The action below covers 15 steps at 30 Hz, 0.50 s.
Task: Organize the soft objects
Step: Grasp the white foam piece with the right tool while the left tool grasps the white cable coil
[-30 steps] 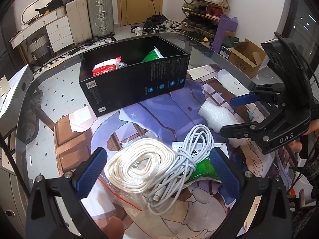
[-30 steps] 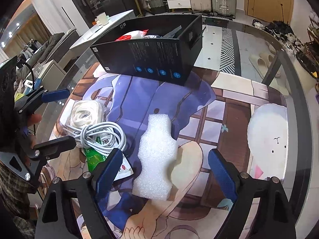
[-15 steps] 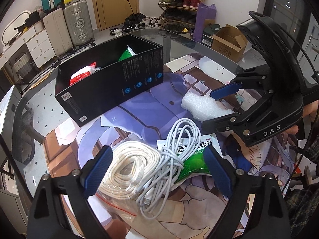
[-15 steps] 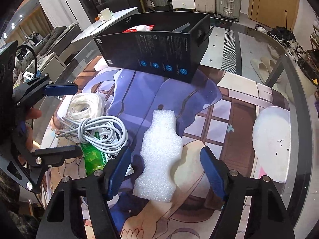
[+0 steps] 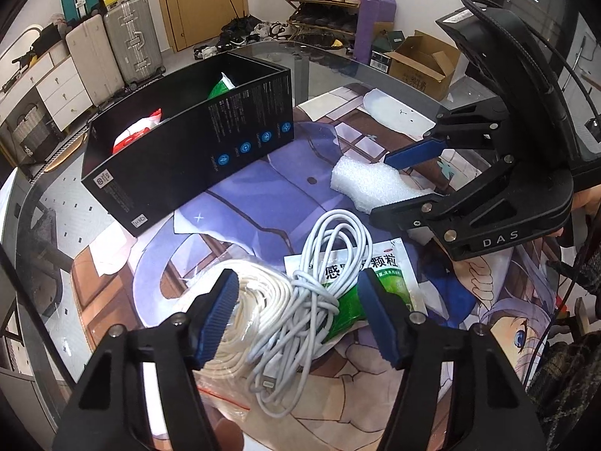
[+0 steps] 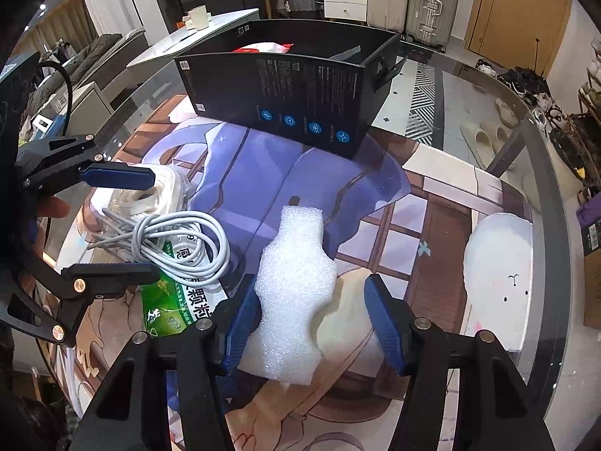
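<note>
**Both claws closing at once: cable bundle on the left, foam piece on the right**

Left gripper (image 5: 296, 319): jaws half-wide and closing, angled steeply down over the grey-white charging cable (image 5: 319, 282). Cable bundle between the blue pads, no pad pressing on it yet as far as visible. Straddled at the knotted middle, probably so the loose loops lift together rather than trail. Beneath and beside it, a bagged coil of white cord (image 5: 244, 300), overlapped by the cable. A green-and-white sachet (image 5: 379, 274) partly under the cable too, so a risk of lifting it along.

Right gripper (image 6: 310, 317): jaws also mid-width and closing, astride the lower part of the white foam piece (image 6: 296, 289). Left pad just against the foam's edge, right pad apart from it; not gripped yet. Approached from above across the narrower width, likely because the foam lies flat on the printed mat (image 6: 432, 225) and compresses easily.

Black box (image 5: 180, 150) open-topped at the far side of the glass table (image 6: 469, 86), well apart from both claws, already holding a red-and-white pack (image 5: 135, 135) and a green pack (image 5: 221, 88). Evidently the destination for the soft things; a lift and carry over its near wall called for next.
</note>
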{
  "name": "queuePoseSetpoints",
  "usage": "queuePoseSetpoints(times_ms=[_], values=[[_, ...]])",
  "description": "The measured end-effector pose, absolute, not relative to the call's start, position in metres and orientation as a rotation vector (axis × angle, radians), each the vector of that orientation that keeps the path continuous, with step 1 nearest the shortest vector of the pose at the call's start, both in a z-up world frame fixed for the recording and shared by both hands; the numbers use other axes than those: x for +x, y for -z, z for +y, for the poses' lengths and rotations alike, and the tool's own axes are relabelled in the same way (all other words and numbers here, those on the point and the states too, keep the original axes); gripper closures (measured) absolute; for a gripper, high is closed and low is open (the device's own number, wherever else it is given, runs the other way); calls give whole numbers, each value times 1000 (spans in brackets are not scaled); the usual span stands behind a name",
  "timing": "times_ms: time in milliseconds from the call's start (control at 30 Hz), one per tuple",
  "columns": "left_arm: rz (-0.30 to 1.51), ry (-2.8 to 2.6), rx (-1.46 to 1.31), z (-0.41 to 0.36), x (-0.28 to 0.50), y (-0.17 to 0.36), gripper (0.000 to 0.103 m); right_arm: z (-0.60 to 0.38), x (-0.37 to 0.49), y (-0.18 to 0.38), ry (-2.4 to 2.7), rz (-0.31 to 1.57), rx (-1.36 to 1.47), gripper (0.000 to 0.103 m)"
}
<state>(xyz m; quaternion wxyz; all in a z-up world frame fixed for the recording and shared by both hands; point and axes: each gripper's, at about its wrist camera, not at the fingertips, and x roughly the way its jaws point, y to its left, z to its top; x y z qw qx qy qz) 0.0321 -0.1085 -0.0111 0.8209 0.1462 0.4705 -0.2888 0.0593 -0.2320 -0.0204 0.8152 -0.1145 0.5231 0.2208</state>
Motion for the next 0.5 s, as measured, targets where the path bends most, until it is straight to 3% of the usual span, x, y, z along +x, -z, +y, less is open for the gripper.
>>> queuePoseSetpoints(times_ms=[67,167,500], values=[[1009,614,317,-110,32,13,48,-231,59,21,-469,1114,-249,43],[1010,615,319,-109,32,13,52,-233,59,21,-469,1114,-242,43],[1009,617,333,-110,32,17,56,-231,59,21,-463,1114,-243,43]])
